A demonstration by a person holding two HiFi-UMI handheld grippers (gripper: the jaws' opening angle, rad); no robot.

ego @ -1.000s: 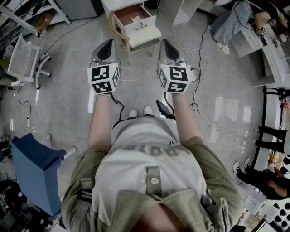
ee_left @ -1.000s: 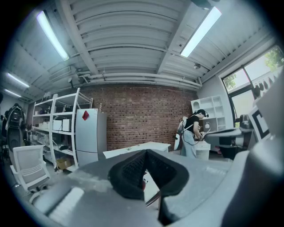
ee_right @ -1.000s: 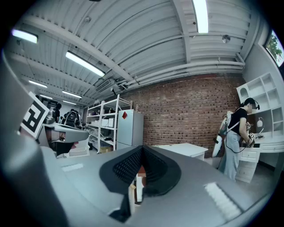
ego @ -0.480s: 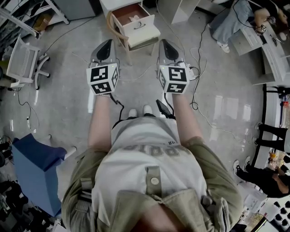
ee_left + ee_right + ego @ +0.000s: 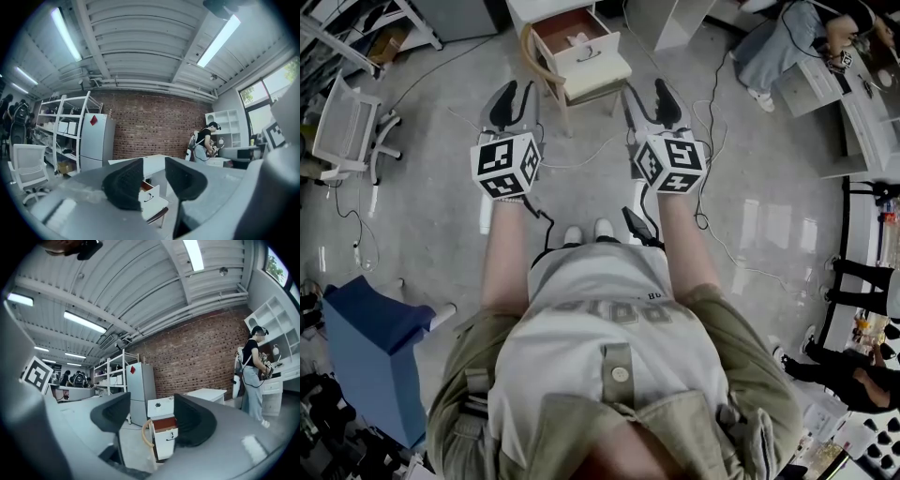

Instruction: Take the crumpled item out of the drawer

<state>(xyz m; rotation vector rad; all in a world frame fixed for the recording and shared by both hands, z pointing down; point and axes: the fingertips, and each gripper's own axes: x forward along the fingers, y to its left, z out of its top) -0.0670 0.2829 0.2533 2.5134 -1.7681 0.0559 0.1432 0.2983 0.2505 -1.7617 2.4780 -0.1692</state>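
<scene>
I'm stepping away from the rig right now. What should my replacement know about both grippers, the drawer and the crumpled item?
Left gripper: open and empty; its jaws have just been opening.
Right gripper: open and empty; its jaws have just been opening too.
Both are held level, pointing toward the drawer from a distance, touching nothing.
The drawer stands pulled out of the small white cabinet; the crumpled item, pale, lies inside it.
Done: drawer open.
Left: walk up, reach in, grip the crumpled item, lift it out.

left gripper (image 5: 511,94), right gripper (image 5: 654,92): grey, square-marked | T-shirt (image 5: 609,328): white | overgarment (image 5: 752,386): olive
</scene>
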